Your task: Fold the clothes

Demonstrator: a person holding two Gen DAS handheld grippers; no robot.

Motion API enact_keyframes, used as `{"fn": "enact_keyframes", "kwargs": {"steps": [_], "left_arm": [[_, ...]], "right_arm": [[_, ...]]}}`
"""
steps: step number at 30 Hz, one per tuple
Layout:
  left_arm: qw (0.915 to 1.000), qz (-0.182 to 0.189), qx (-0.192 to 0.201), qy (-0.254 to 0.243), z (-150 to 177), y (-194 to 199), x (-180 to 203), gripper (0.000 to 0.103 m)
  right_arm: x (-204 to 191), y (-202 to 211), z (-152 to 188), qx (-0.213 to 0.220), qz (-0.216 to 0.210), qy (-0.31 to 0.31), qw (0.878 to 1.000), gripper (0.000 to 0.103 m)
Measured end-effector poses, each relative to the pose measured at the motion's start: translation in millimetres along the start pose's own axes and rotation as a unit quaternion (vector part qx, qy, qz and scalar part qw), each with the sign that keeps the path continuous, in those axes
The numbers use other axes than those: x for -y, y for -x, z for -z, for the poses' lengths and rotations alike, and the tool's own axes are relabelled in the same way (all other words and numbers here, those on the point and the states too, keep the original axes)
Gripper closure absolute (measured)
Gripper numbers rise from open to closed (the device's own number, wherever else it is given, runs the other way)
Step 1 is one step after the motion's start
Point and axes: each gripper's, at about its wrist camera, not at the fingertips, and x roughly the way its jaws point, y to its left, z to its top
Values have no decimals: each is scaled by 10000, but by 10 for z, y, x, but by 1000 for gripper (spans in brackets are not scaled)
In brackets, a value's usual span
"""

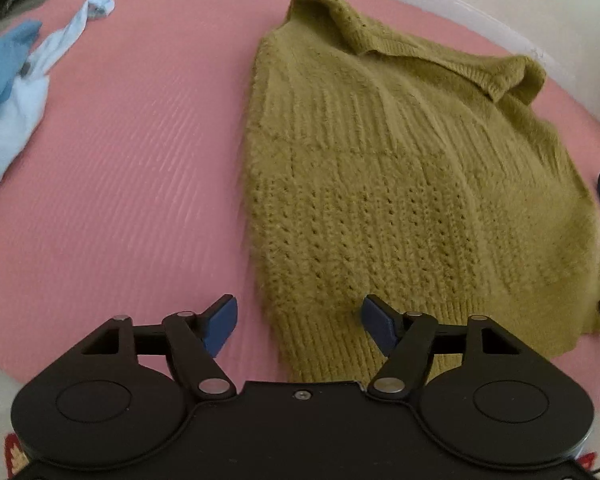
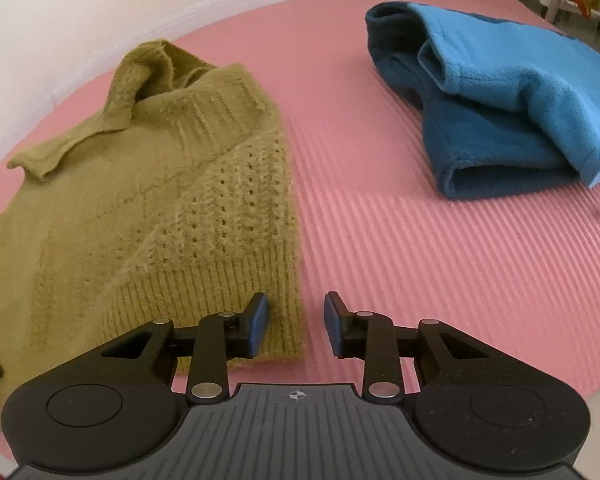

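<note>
The left gripper (image 1: 298, 322) gapes wide and empty over the ribbed hem of the olive-green fuzzy knit sweater (image 1: 400, 184). The right gripper (image 2: 296, 322), half open and empty, straddles the hem's other corner. Beyond its right finger, folded blue fleece (image 2: 500, 108) lies on the pink ribbed mat (image 2: 420, 260).

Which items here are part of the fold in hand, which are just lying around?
In play: olive knit sweater, left gripper and right gripper, jaws open at its hem.
Lying about: folded blue fleece, light blue garment heap, pink mat.
</note>
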Motion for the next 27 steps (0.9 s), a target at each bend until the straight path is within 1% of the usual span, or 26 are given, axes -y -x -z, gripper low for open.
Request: {"fn": "enact_keyframes", "kwargs": {"steps": [2,4,5,7,8,10,11,13,18,20,23,25,27], "left_arm": [[10000,-21,67,-30,15,26,18,38],[9999,-38,138,-65,16,15,43,47],[9998,-39,160,-57,16,16,60,50],[9998,-36,199,-25,14,10,102,58],[9997,-42,230,-17,16,15,106,60],[9995,-38,310,-13,17,35,100,78],[9993,-22,360,-16,13,46,95,80],[9988,-14,498,1,15,102,88,97],[9976,-61,609,324,-59,184,-145,97],[9968,-101,687,394,-81,237,-233,97],[9962,-209,769,361,-95,310,-324,97],[9966,-290,723,262,-76,318,-314,97],[9972,-388,638,44,-61,295,-260,95]], "right_arm": [[-34,-6,-19,-29,-84,67,9999,75],[-61,-8,-9,-24,-78,121,9999,83],[-75,-9,-4,-21,-75,147,9999,84],[-105,0,8,0,-30,211,9998,88],[-121,4,15,10,-7,243,9997,90],[-151,14,28,30,38,306,9995,94],[-158,25,32,24,47,324,9995,94],[-177,55,44,12,62,365,9993,94],[-270,207,102,-8,38,539,9985,95],[-331,299,144,-13,-20,729,9973,95],[-439,454,248,-61,-155,991,9949,95],[-490,509,319,-85,-201,1150,9931,95],[-513,507,372,-120,-195,1287,9914,95]]}}
